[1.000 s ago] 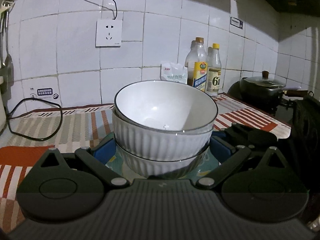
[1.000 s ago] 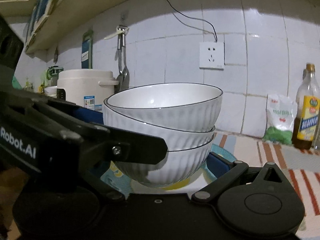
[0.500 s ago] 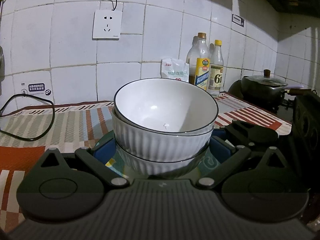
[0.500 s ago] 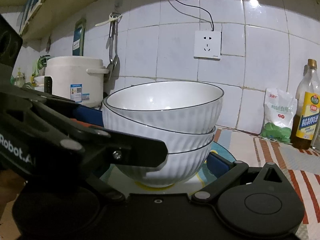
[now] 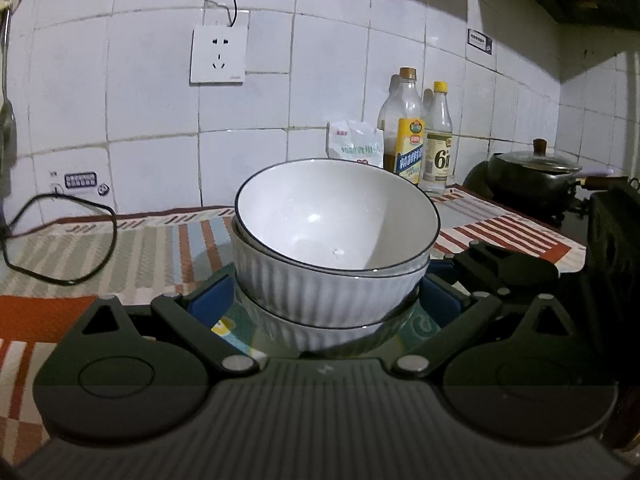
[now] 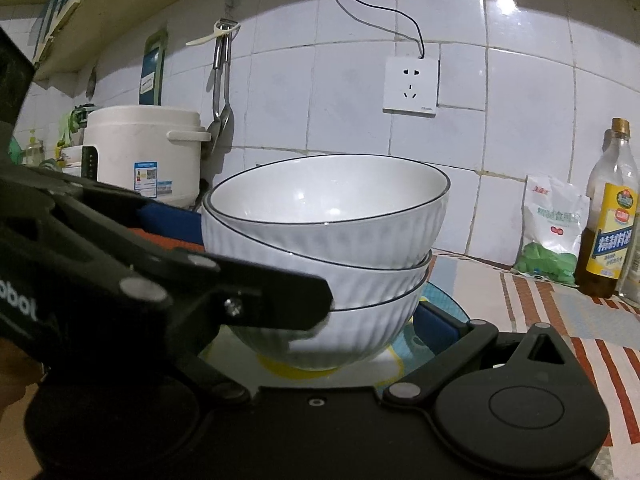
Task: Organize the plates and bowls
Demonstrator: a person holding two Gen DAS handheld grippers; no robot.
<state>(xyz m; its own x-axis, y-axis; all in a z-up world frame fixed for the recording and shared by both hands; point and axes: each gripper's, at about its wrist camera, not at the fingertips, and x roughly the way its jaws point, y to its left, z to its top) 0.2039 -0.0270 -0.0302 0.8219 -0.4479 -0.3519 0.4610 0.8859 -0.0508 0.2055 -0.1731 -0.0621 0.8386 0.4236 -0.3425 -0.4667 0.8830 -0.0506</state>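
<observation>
A: Item: three nested ribbed bowls [image 6: 324, 256], frame centre, standing on a patterned plate [image 6: 444, 300]. Stacking appears done.

B: We log left gripper [image 5: 326, 300] and right gripper [image 6: 340, 328] spread wide, flanking the stack; grip on plate: cannot tell. Relocation remains, we judge.

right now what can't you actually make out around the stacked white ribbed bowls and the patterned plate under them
- Patterned glass plate: mostly hidden in both views by the stacked white ribbed bowls and the gripper bodies.
- Left gripper: its blue pads flank the stack in the left wrist view; touching or not, I cannot tell.
- Right gripper: its left finger is hidden in the right wrist view behind the other gripper's black arm.
- Bottle labels: too small to read.
</observation>
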